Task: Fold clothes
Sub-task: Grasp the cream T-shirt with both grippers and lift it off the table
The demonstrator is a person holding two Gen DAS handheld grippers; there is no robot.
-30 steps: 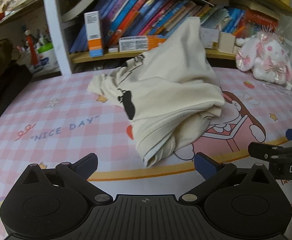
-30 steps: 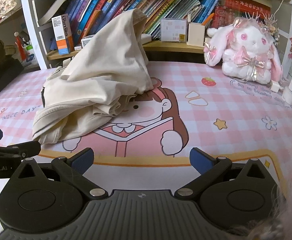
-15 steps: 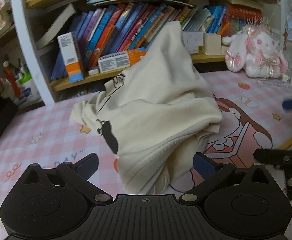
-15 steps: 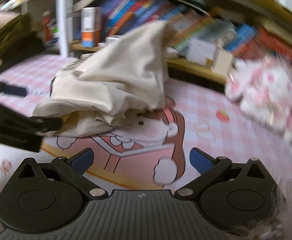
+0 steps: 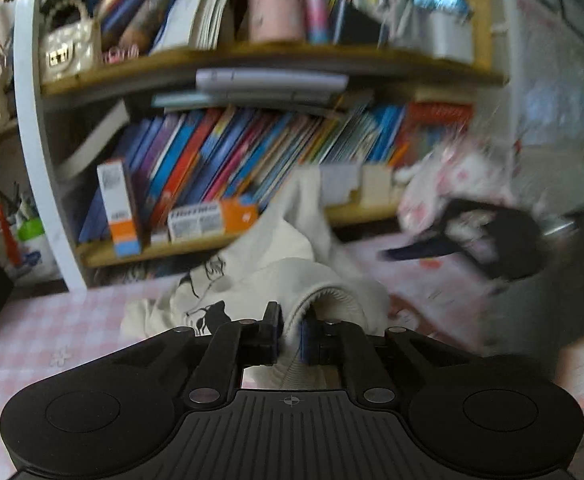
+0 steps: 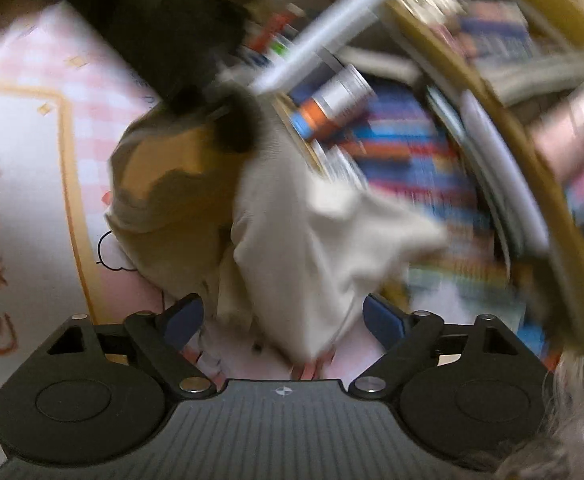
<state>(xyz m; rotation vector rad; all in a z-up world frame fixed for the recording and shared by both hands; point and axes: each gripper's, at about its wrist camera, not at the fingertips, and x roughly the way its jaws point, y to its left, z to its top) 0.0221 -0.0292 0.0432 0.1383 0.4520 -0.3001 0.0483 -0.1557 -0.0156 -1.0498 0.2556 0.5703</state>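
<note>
A cream sweatshirt (image 5: 276,276) with black printed figures lies bunched on the pink checked mat (image 5: 52,332). My left gripper (image 5: 290,334) is shut on its ribbed edge, which loops up between the fingers. In the right wrist view the sweatshirt (image 6: 303,248) hangs in front, blurred and rolled sideways. My right gripper (image 6: 282,318) is open, its blue pads on either side of the cloth without pinching it. The right gripper also shows as a dark blur at the right of the left wrist view (image 5: 471,236).
A bookshelf (image 5: 252,152) packed with books stands right behind the sweatshirt. A pink plush rabbit (image 5: 451,184) sits at the right, blurred. A pen cup (image 5: 32,240) and a dark garment (image 6: 164,24) are at the left.
My left gripper moved forward and closed on the sweatshirt's ribbed edge, lifting it. My right gripper swung up and rolled sideways over the sweatshirt, staying open.
</note>
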